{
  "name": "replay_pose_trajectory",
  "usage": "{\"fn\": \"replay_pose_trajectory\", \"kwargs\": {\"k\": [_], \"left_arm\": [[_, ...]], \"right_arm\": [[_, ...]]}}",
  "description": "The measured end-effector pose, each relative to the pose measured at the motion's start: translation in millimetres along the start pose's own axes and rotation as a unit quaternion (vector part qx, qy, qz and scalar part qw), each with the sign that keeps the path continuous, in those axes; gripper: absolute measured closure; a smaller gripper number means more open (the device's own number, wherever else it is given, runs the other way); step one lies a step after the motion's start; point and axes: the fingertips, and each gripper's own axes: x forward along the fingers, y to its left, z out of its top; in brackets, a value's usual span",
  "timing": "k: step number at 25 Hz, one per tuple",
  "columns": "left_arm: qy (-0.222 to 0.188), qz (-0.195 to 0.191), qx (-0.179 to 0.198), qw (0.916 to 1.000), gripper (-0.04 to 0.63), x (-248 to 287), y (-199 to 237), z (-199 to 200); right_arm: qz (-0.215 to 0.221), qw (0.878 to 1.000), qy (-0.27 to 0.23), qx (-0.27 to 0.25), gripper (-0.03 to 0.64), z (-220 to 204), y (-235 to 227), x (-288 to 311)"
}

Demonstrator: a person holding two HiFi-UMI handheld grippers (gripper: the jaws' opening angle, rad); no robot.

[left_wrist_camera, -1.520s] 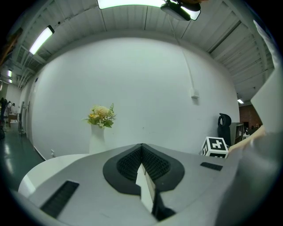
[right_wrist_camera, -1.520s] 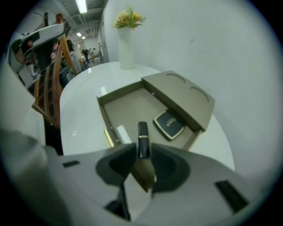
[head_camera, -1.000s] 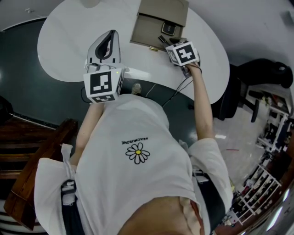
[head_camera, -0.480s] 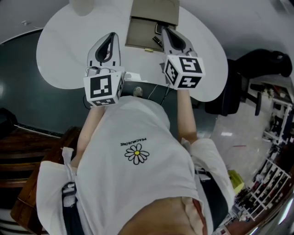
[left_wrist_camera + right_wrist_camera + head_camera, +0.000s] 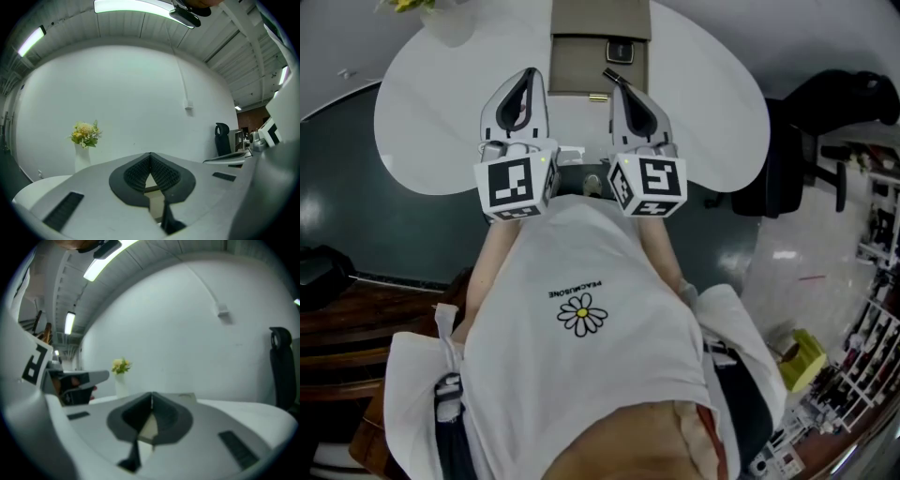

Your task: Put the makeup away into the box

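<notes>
Left hand-held gripper (image 5: 525, 77): jaws closed, nothing between them. Right hand-held gripper (image 5: 617, 87): jaws closed, empty. Both are held side by side over the white bench (image 5: 431, 122), pointing away from the person. Open khaki box (image 5: 579, 66) sits just ahead of the tips, between the two. Dark compact (image 5: 620, 52) lies in the box, ahead of the right tip. Slim dark stick (image 5: 609, 77) lies just by the right tip; contact not discernible. Vase of yellow flowers (image 5: 82, 154) stands beyond the left gripper, to its left.
</notes>
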Motion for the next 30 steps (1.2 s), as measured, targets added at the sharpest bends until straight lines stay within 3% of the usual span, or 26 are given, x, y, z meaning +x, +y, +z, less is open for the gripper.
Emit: {"fn": "replay_pose_trajectory", "kwargs": {"k": [18, 30], "left_arm": [[0.004, -0.007, -0.001, 1.0, 0.575, 2.9, -5.9, -1.6], [0.009, -0.01, -0.008, 0.9999, 0.575, 4.3, -4.3, -6.6]], "right_arm": [[-0.033, 0.998, 0.04, -0.018, 0.588, -12.5, -13.8, -7.6], [-0.021, 0.997, 0.07, -0.012, 0.588, -27.5, -9.2, -5.3]]}}
